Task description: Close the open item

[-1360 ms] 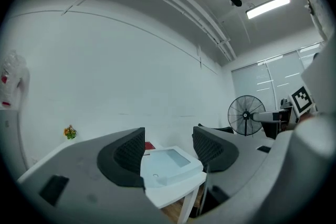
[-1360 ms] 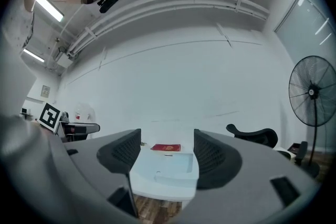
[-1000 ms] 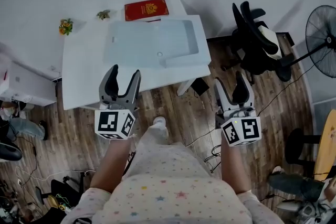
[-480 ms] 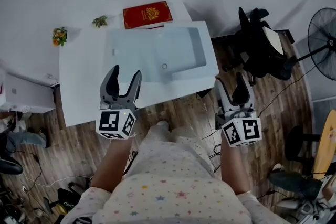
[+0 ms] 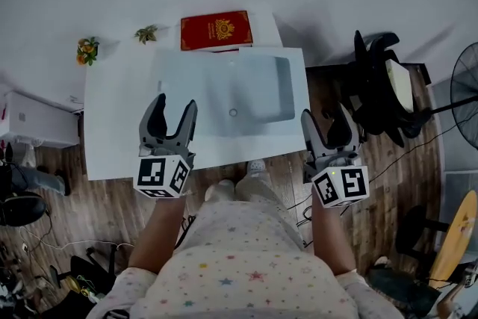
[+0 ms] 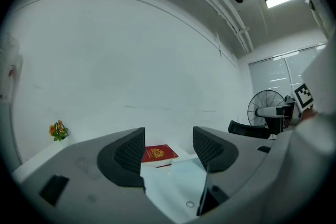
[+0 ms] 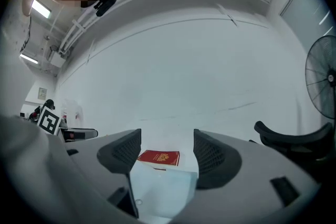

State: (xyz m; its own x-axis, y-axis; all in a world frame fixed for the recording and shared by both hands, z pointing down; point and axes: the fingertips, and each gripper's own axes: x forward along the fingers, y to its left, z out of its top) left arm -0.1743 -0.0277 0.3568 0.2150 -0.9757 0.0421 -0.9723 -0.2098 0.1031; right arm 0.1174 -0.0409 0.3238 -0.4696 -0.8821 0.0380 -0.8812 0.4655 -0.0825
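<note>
A pale blue translucent document pouch (image 5: 224, 90) lies flat on the white table (image 5: 112, 116), with its snap button (image 5: 233, 113) showing and a flap section toward its right end (image 5: 282, 90). Behind it lies a red book with a gold crest (image 5: 216, 30). My left gripper (image 5: 175, 104) is open, held over the table's front left part, just left of the pouch. At the table's front right corner my right gripper (image 5: 326, 119) is also open and empty. Both gripper views look over the pouch (image 6: 176, 186) (image 7: 163, 191) toward the red book (image 6: 157, 153) (image 7: 158, 157).
Two small potted plants (image 5: 87, 50) (image 5: 146, 33) stand at the table's back left. A black office chair (image 5: 381, 90) and a standing fan (image 5: 467, 75) are to the right. A low white cabinet (image 5: 37, 127) sits left of the table, on the wood floor.
The person has stepped toward the table; both grippers now reach its front edge instead of hanging over the floor. Both stayed open.
</note>
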